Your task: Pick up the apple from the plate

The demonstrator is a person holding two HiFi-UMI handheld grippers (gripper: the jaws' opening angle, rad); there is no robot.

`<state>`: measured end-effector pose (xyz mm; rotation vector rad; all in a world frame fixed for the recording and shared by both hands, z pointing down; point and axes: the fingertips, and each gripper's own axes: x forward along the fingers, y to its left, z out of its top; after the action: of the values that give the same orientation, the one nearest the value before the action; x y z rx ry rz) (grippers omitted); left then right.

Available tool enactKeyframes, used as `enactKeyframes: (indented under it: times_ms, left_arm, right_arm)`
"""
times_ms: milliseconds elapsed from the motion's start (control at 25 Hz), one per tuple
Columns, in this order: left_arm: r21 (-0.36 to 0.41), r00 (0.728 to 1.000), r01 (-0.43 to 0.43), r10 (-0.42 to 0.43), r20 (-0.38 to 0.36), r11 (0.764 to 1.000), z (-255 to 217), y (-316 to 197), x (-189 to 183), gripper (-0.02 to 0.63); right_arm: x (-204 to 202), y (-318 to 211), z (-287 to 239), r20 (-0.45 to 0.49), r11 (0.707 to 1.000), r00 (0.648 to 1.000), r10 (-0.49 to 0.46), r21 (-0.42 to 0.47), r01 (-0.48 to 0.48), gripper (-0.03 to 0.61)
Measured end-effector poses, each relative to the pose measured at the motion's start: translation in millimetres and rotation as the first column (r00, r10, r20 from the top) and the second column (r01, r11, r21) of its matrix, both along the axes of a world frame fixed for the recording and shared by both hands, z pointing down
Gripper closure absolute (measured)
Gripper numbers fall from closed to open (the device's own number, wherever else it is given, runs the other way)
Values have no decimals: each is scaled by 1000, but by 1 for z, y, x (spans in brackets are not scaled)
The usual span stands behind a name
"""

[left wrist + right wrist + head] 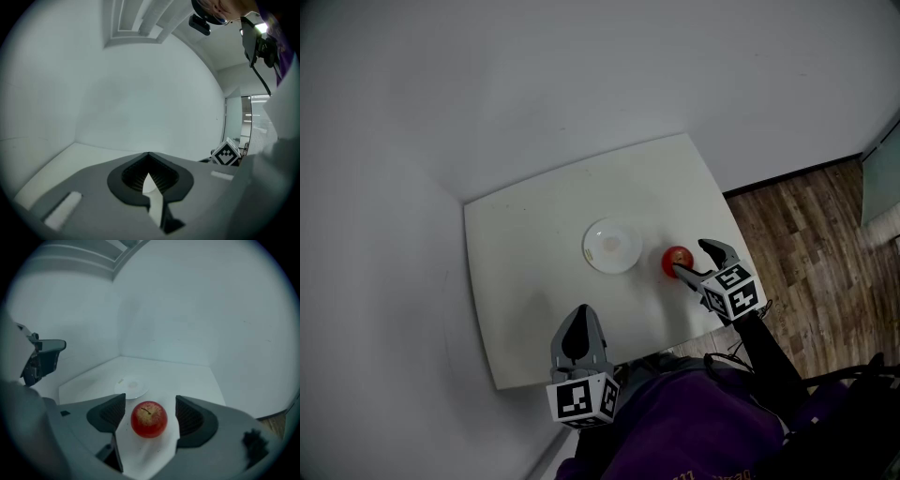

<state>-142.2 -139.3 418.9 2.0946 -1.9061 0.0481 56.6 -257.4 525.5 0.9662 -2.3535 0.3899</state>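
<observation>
A red apple (676,260) rests on the white table (525,272), just right of an empty white plate (612,247) and not on it. My right gripper (688,258) is open, with one jaw on either side of the apple. In the right gripper view the apple (149,419) sits stem up between the ribbed pads (112,413) with a gap on both sides, and the plate (131,386) lies beyond it. My left gripper (579,311) hovers near the table's front edge, shut and holding nothing. Its closed tip (149,154) points at the bare wall.
The table stands in a corner between two pale walls (581,75). Wooden floor (825,244) lies to the right of it. The right gripper's marker cube (228,153) shows in the left gripper view. The person's purple sleeve (694,431) is at the bottom.
</observation>
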Motion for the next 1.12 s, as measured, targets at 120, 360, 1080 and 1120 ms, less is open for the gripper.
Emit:
enactKeyframes:
  times_ms: [120, 360, 1080, 1120]
  left_arm:
    - [9, 1000, 4, -4, -2, 1000, -3, 0, -1, 607]
    - [20, 1000, 6, -5, -5, 1000, -7, -3, 1, 607]
    - [33, 999, 21, -21, -24, 999, -10, -1, 3, 607]
    - [33, 1000, 19, -18, -23, 999, -10, -1, 4, 607]
  right_arm:
    - [0, 3, -7, 33, 1000, 999, 8, -16, -7, 229]
    - [-4, 6, -36, 61, 999, 998, -3, 33, 1, 233]
    - [9, 2, -74, 63, 985, 996, 56, 162, -66, 568]
    - [9, 2, -74, 64, 984, 996, 59, 164, -69, 568]
